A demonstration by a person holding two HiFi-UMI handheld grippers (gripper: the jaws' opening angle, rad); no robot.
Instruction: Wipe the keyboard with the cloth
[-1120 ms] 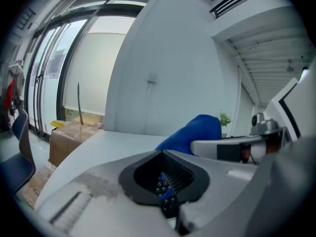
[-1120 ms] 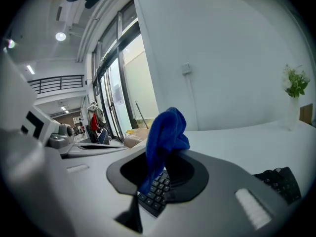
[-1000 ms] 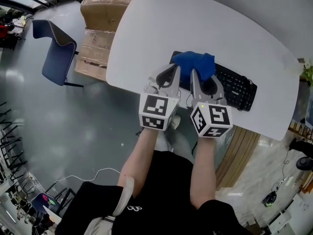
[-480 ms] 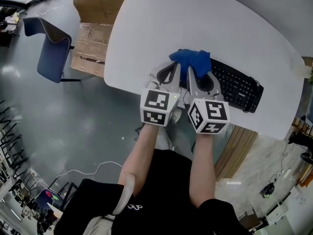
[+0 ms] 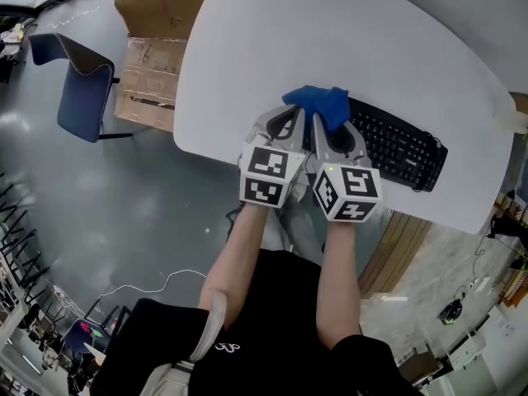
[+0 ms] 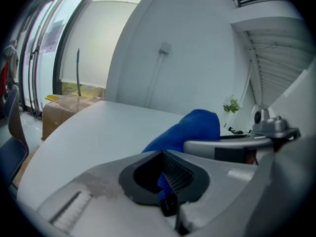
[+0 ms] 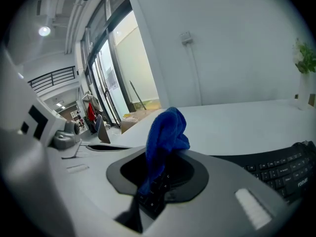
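Well, over at ten o'clock from the person, a blue chair (image 5: 78,81) is standing on the grey floor, and just past it, at eleven o'clock, two cardboard boxes (image 5: 157,23) are sitting stacked against the edge of the white counter (image 5: 272,48). A white cable (image 5: 157,287) is trailing over the floor at eight o'clock.

The person is holding both arms out over the counter's near edge, the two marker cubes almost touching. The left tongs (image 5: 287,126) are pointing toward twelve o'clock. In the left gripper view, the left tongs (image 6: 168,201) are sitting clenched, with a thin sliver of blue fabric pinched between the pads. The rest of the cloth (image 6: 190,130) is bulging up beyond them.

That blue cloth (image 5: 318,104) is lying bunched on the left end of the keyboard (image 5: 396,147), right at the tips of both tools.

The right tongs (image 5: 324,130) are lying just beside the left pair and are likewise clenched. In the right gripper view, the right tongs (image 7: 153,196) are gripping a fold of the cloth (image 7: 165,127), which is standing up in a rumpled peak above them.

The black keyboard (image 7: 281,172) is stretching away toward four o'clock across the counter, its right end uncovered.
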